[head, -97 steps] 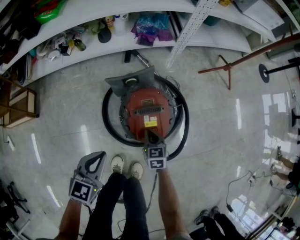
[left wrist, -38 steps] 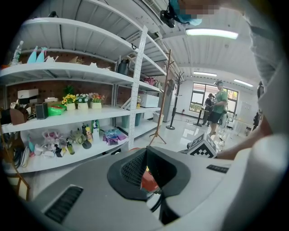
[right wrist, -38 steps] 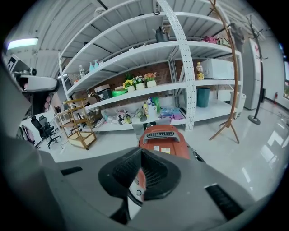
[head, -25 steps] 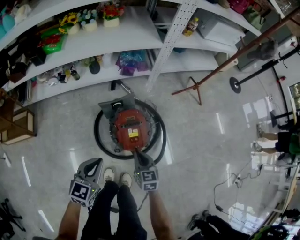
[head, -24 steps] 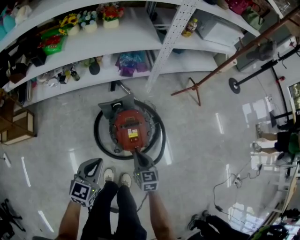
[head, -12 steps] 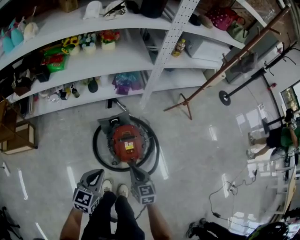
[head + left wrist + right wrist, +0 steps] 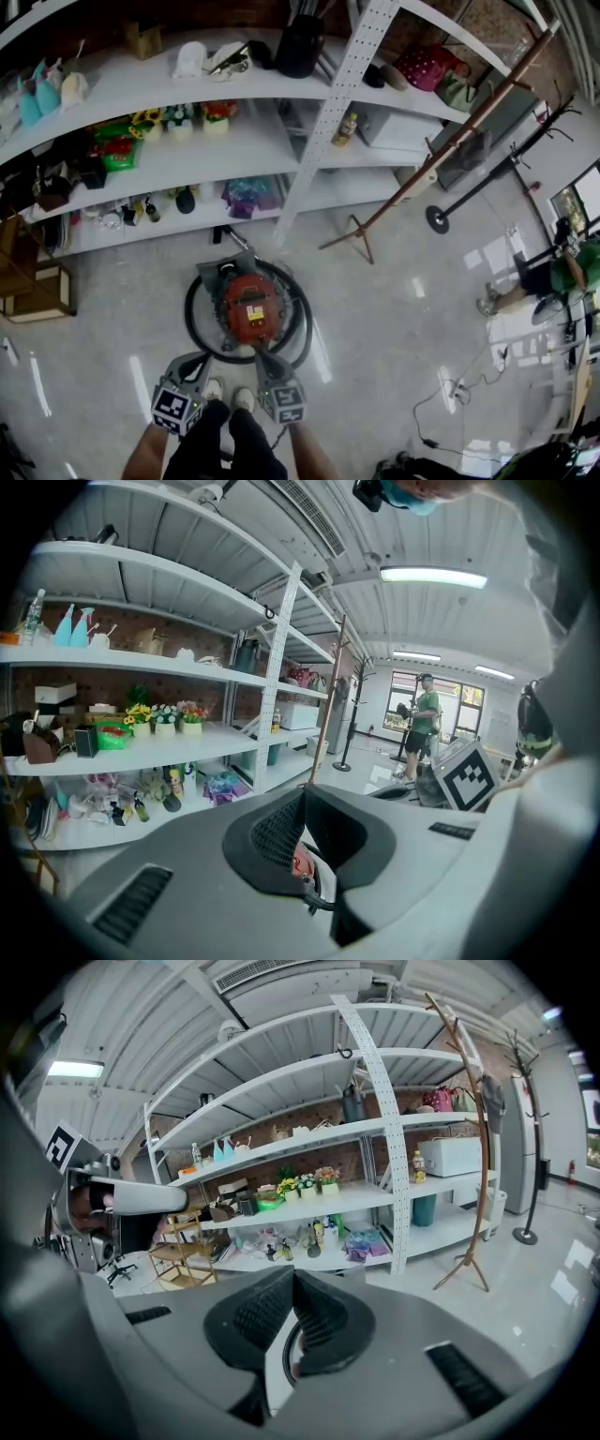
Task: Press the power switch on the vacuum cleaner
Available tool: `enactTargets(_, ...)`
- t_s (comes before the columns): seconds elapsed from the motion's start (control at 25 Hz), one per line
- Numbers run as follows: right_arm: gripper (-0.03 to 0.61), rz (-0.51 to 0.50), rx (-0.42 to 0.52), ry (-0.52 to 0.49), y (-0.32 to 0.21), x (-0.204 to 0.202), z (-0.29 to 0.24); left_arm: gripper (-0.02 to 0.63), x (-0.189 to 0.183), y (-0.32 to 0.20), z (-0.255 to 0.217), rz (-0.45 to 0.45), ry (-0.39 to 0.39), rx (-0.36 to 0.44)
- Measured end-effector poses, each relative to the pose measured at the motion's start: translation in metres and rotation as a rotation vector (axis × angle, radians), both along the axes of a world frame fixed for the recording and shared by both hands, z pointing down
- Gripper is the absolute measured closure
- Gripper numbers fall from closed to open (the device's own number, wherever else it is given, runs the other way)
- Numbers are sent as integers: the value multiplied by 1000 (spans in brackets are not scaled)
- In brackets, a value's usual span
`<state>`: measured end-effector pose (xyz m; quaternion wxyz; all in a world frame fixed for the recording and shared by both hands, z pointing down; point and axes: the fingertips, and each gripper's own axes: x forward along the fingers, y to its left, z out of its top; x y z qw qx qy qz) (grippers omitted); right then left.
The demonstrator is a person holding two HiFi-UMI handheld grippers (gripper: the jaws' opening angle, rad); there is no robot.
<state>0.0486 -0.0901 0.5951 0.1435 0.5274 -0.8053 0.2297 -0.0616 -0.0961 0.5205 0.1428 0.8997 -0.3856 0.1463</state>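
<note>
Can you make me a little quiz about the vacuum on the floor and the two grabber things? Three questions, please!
1. True or false: the vacuum cleaner on the floor is blue.
2. Pick one. What lies in a ring around the vacuum cleaner? A: a black hose. B: a yellow rope. C: a green belt.
3. Fill in the gap with open or shut: the jaws of the left gripper and the right gripper are both ____.

Key: 1 false, it is red. 2 A. 3 shut, with nothing between them.
</note>
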Motion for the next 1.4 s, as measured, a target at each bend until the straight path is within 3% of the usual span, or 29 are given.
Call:
enactTargets(1.08, 571, 68, 101, -25, 5, -7, -122, 606, -8, 2, -76, 34, 10, 62)
enactTargets(1.4, 572, 88, 159, -19, 5, -1, -168, 606, -4, -3, -118, 60, 12, 129)
